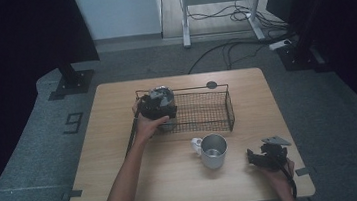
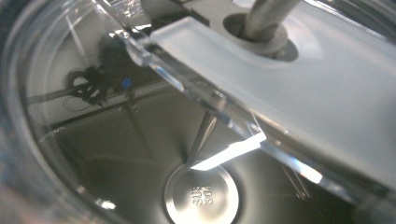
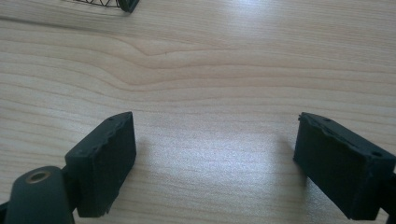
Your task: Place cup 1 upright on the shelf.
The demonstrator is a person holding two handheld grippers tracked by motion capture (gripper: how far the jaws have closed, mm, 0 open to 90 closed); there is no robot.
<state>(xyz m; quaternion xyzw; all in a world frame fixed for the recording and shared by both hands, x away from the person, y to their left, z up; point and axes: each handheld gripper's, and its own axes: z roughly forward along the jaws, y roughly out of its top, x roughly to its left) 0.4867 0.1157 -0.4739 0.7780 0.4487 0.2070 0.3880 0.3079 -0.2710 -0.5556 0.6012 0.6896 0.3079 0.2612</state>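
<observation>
My left gripper (image 1: pixel 154 108) sits at the left end of the wire basket (image 1: pixel 220 107), right on top of a steel cup with a clear lid (image 1: pixel 162 98) that stands inside it. In the left gripper view I am looking straight down through that lid (image 2: pixel 327 93) into the cup, with the stamped steel bottom (image 2: pixel 201 196) below and a metal straw (image 2: pixel 268 16) passing through a hole in the lid. I cannot see my own jaws there, and in the high view the hand (image 1: pixel 148 126) covers them, so I cannot tell whether they are clamped on the cup or merely parted around it.

My right gripper (image 1: pixel 259 157) rests low at the near right corner of the table (image 1: pixel 125 186), well apart from the basket. In the right gripper view its two black jaws stand wide apart with bare wood (image 3: pixel 210 116) between them, holding nothing; a corner of the basket (image 3: pixel 126 4) shows at the top edge.

Between the two grippers, just in front of the basket, a second steel mug (image 1: pixel 213 150) stands upright and lidless, its white handle turned to the left. A small dark disc (image 1: pixel 211 84) lies behind the basket.
</observation>
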